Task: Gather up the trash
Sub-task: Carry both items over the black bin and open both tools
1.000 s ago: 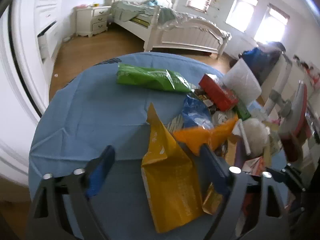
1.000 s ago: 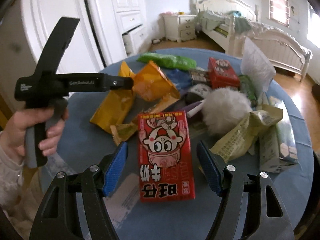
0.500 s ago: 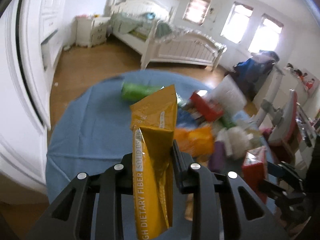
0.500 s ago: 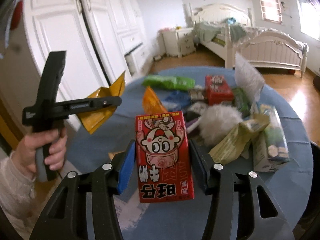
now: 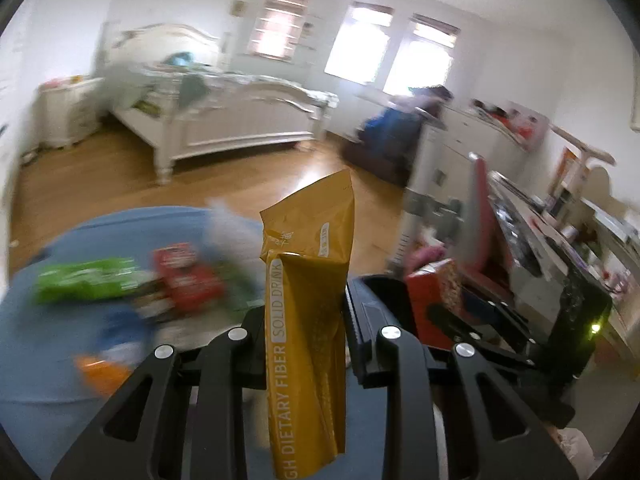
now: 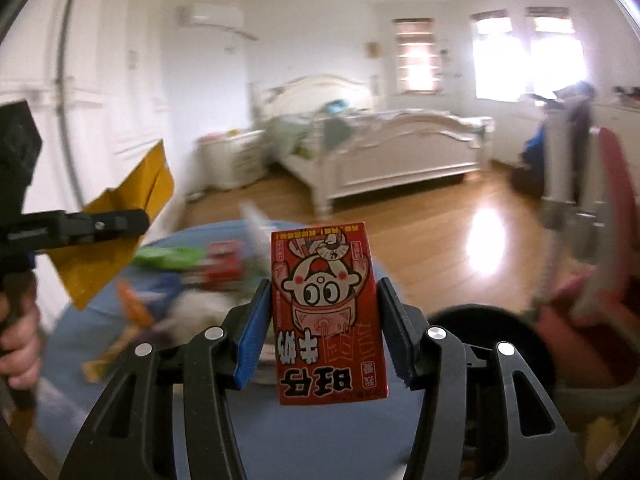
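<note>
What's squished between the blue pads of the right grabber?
A red carton with a cartoon face sits between the right gripper jaws, clamped on both sides. The right wrist view shows it.

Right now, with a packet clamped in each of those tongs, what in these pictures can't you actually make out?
- Left wrist view: the litter on the blue table is smeared by motion; only a green packet and red shapes read.
- Left wrist view: the yellow pouch in the left gripper has its lettering cut off at the bottom edge.
- Right wrist view: the red carton in the right gripper hides the table behind it; a dark round object at right is too blurred to identify.
</note>
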Demonstrator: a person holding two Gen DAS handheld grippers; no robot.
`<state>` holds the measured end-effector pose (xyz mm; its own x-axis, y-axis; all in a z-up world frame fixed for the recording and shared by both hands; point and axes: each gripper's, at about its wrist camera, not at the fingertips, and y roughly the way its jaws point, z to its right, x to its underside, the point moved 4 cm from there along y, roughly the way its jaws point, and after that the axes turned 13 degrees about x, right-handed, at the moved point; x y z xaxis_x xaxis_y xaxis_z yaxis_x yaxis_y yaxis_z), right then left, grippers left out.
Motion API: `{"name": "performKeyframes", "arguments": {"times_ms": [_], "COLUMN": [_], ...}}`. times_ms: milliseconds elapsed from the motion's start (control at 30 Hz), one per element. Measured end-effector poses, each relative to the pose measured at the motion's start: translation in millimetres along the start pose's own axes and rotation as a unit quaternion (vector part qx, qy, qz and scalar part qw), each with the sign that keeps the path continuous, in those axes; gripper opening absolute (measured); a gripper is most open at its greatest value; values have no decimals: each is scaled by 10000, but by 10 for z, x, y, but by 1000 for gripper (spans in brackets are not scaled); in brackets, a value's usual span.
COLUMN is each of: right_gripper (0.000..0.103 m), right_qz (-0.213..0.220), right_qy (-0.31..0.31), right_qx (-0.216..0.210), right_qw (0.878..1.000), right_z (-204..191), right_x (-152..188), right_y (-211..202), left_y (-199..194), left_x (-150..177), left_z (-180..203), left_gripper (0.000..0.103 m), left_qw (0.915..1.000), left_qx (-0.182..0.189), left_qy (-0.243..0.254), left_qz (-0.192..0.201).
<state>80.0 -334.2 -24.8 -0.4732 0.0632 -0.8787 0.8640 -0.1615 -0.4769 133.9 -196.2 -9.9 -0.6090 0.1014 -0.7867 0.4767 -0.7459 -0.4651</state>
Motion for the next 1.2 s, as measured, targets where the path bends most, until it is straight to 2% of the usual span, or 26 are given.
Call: {"name": "performKeyframes", "arguments": {"times_ms": [200,467,733,900,1200], "right_gripper": [53,53,53,53,53], "right_qz": [-85,-472,-727,-880,-967], "right_qy": [95,269,441,584,744], "right_qx": [848,1182,1251,1272,1250], "right_qw": [9963,9915,9885,9862,9846], "right_z": [701,1330,1648,1783,1835], "right_x": [153,475,683,811,857], "right_y": [252,725,1091,1265,1321], "left_y": [863,1715,2205,2375,2566], "left_x": [31,142,234,290,323], "left_z": [411,696,767,771,842], "left_gripper": [28,28,28,28,29], "left_qw": [9969,9886,9825,9796,9770], "left_qx": [616,1001,1048,1038,999], "left_qy": [108,197,239,246,284], "left_qz": [-479,-1109,-1524,-1704,-1861]}}
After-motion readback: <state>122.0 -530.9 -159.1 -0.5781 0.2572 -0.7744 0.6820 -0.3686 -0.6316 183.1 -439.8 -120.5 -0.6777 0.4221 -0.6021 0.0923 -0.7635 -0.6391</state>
